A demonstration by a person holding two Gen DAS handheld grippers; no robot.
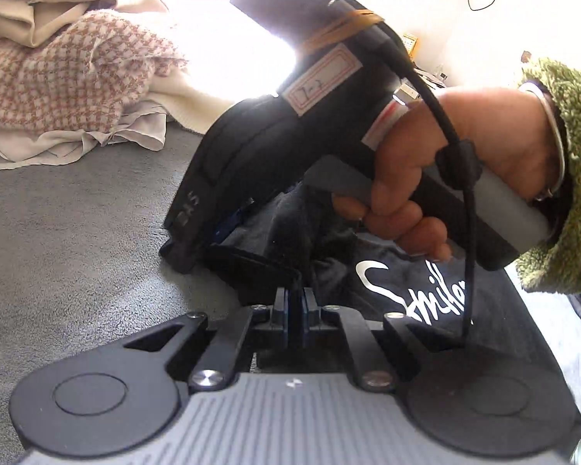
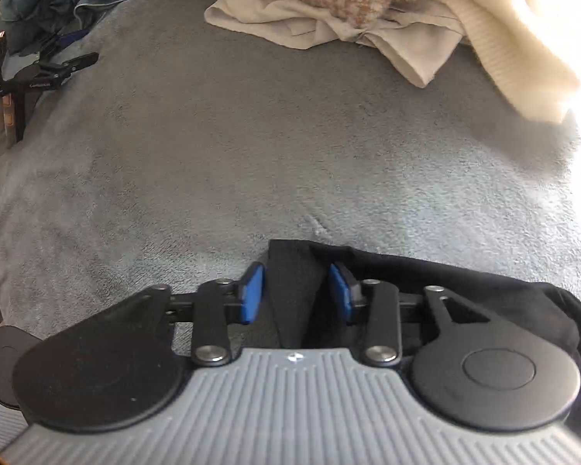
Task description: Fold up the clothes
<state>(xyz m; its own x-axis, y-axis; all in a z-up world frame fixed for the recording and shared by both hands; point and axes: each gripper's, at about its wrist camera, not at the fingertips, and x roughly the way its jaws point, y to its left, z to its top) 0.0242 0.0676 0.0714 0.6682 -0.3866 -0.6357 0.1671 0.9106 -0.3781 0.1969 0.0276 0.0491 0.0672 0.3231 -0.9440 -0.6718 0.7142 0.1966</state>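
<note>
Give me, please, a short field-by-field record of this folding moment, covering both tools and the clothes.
garment: black top with white script, on the grey blanket
left tool: pads shut on a black fold of the top
right tool: open, black fabric edge between the blue pads, not clamped
right hand: grips the right tool's handle
pile: checked cloth and cream clothes, beyond the top

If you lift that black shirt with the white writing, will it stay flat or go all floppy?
Probably floppy: the black shirt with white writing already lies in soft wrinkles on the grey fleece blanket. It likely sags wherever it isn't held. It looks thin, so probably light. The left gripper has its jaws shut on an edge; the cloth seems unlikely to slip.
</note>
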